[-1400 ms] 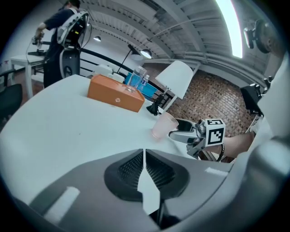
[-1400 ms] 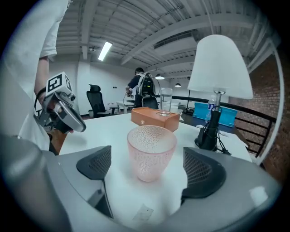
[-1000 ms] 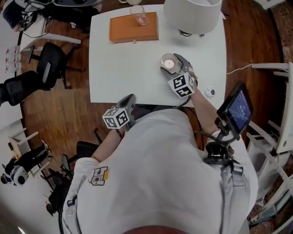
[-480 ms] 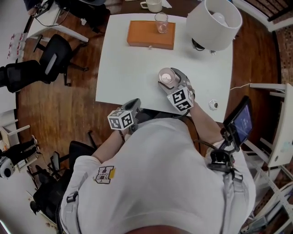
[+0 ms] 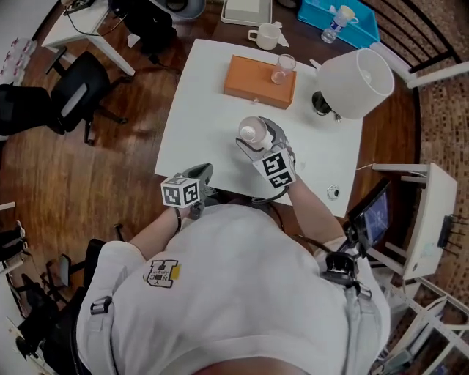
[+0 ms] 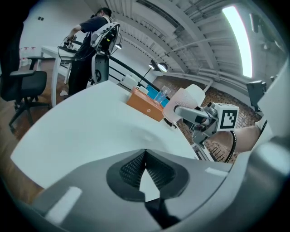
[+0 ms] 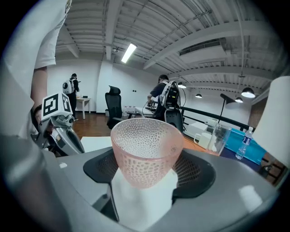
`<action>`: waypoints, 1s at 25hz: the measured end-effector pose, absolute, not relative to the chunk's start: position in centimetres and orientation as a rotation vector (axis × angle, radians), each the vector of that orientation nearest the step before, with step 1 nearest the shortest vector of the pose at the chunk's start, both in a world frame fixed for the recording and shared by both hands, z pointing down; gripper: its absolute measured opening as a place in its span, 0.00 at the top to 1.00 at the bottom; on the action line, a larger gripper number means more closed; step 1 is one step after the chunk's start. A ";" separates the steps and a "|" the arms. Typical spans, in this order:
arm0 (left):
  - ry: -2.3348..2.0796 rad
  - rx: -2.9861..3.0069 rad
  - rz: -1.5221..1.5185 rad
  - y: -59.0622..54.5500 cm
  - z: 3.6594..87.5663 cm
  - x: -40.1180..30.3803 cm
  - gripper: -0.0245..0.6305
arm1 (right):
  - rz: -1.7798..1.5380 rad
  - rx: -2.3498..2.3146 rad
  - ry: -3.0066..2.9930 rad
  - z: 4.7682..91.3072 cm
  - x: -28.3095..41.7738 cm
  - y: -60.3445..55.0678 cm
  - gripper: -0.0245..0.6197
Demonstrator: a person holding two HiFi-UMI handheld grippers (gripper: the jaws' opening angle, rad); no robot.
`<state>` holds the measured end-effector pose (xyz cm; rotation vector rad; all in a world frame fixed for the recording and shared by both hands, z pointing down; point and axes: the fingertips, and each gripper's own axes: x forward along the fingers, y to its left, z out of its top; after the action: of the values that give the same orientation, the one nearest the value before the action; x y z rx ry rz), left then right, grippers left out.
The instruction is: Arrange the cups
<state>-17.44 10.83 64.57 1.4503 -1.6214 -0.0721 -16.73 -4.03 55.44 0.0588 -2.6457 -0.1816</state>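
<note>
A pink dimpled glass cup (image 5: 250, 130) is upright above the middle of the white table (image 5: 198, 102), with my right gripper (image 5: 258, 139) shut on it. In the right gripper view the cup (image 7: 145, 152) fills the gap between the jaws, both pads on its sides. A clear glass (image 5: 281, 69) stands on an orange box (image 5: 261, 81) beyond it, and a white mug (image 5: 267, 35) sits further back. My left gripper (image 5: 199, 178) hovers at the table's near edge, its jaws shut (image 6: 145, 156) on nothing.
A large white lampshade (image 5: 355, 83) stands at the table's right side. A blue tray (image 5: 359, 22) with a small bottle (image 5: 335, 22) lies behind it. Office chairs (image 5: 80, 88) stand left of the table on the wooden floor. People work at a far desk (image 6: 90, 45).
My right gripper has carried the pink cup up and away from me, toward the orange box. The left gripper has shifted a little along the table's near edge, staying shut.
</note>
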 end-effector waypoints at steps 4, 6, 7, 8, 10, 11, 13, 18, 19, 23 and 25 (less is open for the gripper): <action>-1.581 1.491 -0.076 11.4 64.8 -19.7 0.96 | -0.223 0.124 -2.663 53.2 -19.9 -4.6 0.39; -1.564 1.500 -0.080 11.4 65.1 -20.4 0.96 | -0.243 0.151 -2.664 52.3 -21.2 -5.3 0.39; -1.557 1.500 -0.085 11.5 65.3 -20.6 0.96 | -0.250 0.162 -2.665 51.8 -21.7 -5.6 0.39; -1.551 1.498 -0.091 11.5 65.4 -20.7 0.96 | -0.254 0.170 -2.666 51.4 -22.1 -5.9 0.39; -1.541 1.501 -0.102 11.2 65.6 -20.8 0.96 | -0.264 0.185 -2.676 50.5 -23.1 -7.1 0.39; -1.538 1.508 -0.101 10.9 65.7 -20.9 0.96 | -0.274 0.192 -2.682 50.1 -23.7 -7.9 0.39; -1.543 1.517 -0.101 10.2 65.8 -21.2 0.96 | -0.294 0.205 -2.689 49.5 -24.9 -9.6 0.39; -1.600 1.516 -0.140 10.0 64.4 -23.5 0.96 | -0.207 0.299 -2.712 49.1 -27.9 -14.3 0.39; -1.609 1.509 -0.137 10.2 64.4 -23.8 0.96 | -0.194 0.316 -2.714 49.1 -28.5 -15.0 0.39; -1.649 1.461 -0.143 11.0 64.4 -24.9 0.96 | -0.177 0.348 -2.700 49.9 -30.2 -17.5 0.39; -1.657 1.449 -0.139 11.1 64.5 -25.3 0.96 | -0.166 0.371 -2.691 50.6 -31.0 -18.8 0.39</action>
<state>-25.29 11.08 64.46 1.4487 -1.6570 -0.1388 -31.02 -18.83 50.61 0.3712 -2.6906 -0.1659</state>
